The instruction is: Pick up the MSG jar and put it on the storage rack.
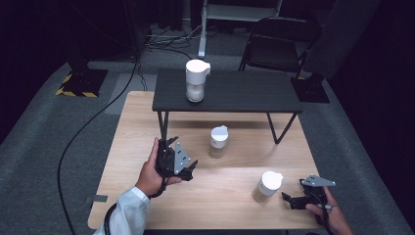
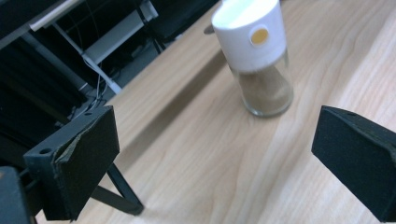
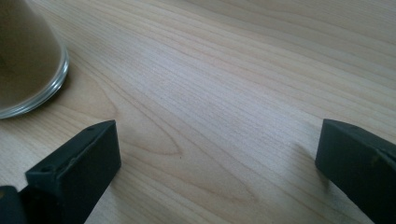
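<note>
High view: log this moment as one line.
left gripper: open, facing middle white-capped glass spice jar | right gripper: open, beside near white-capped glass jar | third jar: on black shelf

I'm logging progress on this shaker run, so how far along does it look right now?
One shaker already stands on the black shelf, which looks done. Nothing is gripped: the left gripper is open and aimed at the middle shaker on the wooden table. The right gripper is open beside the near shaker. Both of those shakers probably remain to be handled.
</note>
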The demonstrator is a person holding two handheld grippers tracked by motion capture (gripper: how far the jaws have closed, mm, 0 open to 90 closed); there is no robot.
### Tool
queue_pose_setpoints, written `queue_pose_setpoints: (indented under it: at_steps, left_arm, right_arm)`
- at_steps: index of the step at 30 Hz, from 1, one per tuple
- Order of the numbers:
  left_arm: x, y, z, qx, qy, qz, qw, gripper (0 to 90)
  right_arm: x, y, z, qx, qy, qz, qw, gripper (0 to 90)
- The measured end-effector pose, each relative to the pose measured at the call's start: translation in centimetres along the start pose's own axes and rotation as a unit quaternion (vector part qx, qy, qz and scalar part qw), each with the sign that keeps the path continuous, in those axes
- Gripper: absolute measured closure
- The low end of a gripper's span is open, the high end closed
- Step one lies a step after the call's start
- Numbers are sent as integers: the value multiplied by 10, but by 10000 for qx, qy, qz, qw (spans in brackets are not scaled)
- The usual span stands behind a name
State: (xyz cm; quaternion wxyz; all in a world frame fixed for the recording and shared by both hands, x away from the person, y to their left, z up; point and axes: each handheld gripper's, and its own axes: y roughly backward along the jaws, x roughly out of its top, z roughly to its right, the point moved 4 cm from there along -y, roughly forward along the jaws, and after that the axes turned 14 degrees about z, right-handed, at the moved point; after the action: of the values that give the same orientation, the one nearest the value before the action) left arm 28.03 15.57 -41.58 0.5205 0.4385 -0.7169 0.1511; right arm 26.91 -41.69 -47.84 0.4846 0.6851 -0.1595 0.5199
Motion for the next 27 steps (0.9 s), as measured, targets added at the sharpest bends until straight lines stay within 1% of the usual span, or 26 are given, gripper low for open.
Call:
queue_pose_setpoints:
  at_steps: [2, 6, 14, 17, 22, 26, 27]
  left_arm:
    - [-4, 0, 2, -33, 43, -68, 10000, 5]
    - [-14, 0, 6, -77, 65, -247, 9996, 6]
    - [-29, 0, 10, -155, 155, -537, 9983, 8]
    - [-34, 1, 11, -195, 192, -647, 9975, 8]
    - [-44, 3, 14, -248, 219, -891, 9955, 8]
    - [-49, 7, 12, -246, 311, -984, 9944, 8]
    - [-51, 8, 12, -240, 372, -1000, 9940, 9]
  right_arm:
    - [0, 0, 0, -1, 2, 0, 10000, 0]
    - [0, 0, 0, -1, 0, 0, 10000, 0]
    - [0, 0, 0, -1, 1, 0, 10000, 0]
    - [0, 0, 0, -2, 0, 3, 10000, 0]
    - [0, 0, 0, -3, -1, 5, 10000, 0]
    - [0, 0, 0, -3, -4, 4, 10000, 0]
    - [0, 0, 0, -3, -5, 4, 10000, 0]
